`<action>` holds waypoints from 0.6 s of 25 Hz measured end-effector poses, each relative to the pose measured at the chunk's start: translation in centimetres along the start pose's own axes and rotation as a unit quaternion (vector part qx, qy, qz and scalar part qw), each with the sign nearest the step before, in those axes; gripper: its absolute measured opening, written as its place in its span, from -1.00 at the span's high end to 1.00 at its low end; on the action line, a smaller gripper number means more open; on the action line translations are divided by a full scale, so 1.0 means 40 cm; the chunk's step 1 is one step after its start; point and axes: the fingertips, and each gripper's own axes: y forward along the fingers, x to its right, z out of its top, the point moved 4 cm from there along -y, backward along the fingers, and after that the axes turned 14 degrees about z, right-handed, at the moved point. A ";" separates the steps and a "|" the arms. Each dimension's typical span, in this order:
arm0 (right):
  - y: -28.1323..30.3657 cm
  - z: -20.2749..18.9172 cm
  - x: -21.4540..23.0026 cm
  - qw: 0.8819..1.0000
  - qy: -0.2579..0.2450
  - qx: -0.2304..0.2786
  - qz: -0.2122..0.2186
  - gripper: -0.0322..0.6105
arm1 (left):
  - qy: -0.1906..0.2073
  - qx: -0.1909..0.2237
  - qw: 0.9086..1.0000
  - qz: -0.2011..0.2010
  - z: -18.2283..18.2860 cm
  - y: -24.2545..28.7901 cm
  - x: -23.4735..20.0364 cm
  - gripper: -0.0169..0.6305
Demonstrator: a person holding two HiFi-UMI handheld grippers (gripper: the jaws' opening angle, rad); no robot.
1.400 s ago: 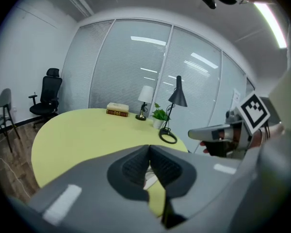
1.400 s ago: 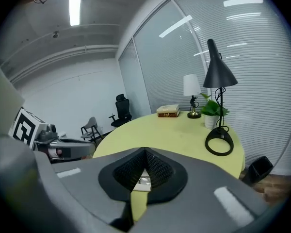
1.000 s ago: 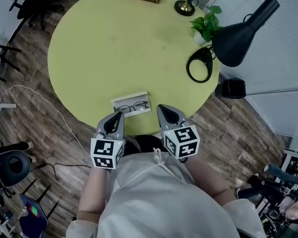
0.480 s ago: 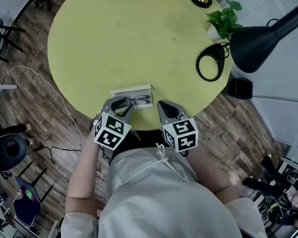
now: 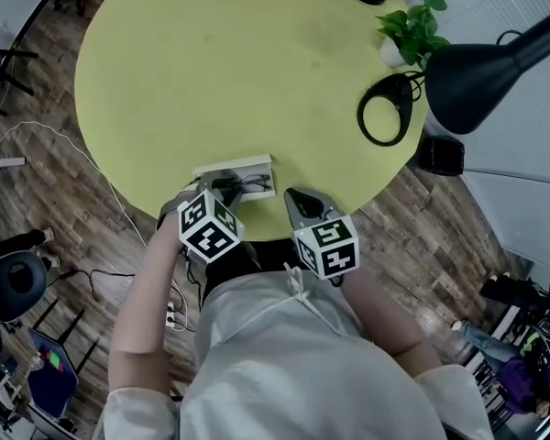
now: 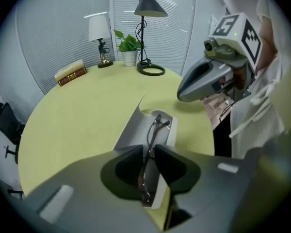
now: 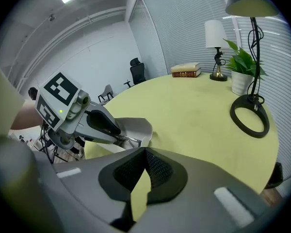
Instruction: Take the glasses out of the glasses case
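The jaws of my left gripper [image 6: 146,153] are closing around the glasses [image 6: 154,128], which lie in the open case [image 6: 130,129] on the bench [image 6: 87,106]. Lifting them out remains. My right gripper [image 7: 145,152] has its jaws together, empty.

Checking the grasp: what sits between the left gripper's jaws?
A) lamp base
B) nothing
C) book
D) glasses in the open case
D: the glasses, lying in the case, run between the closing jaws of the left gripper.
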 end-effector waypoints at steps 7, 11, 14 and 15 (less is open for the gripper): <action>-0.006 -0.011 0.007 1.000 0.011 0.000 -0.007 0.90 | 0.042 0.003 0.999 0.005 -0.005 0.020 -0.001 0.81; -0.017 -0.008 0.011 1.000 0.016 0.006 -0.011 0.90 | 0.068 0.012 0.997 0.018 -0.002 0.017 -0.010 0.90; -0.027 -0.002 0.013 1.000 0.017 0.012 -0.017 0.90 | 0.087 0.026 0.996 0.020 0.004 0.007 -0.008 0.90; -0.030 0.000 0.013 1.000 0.018 0.014 -0.018 0.90 | 0.094 0.031 0.995 0.022 0.007 0.003 -0.007 0.90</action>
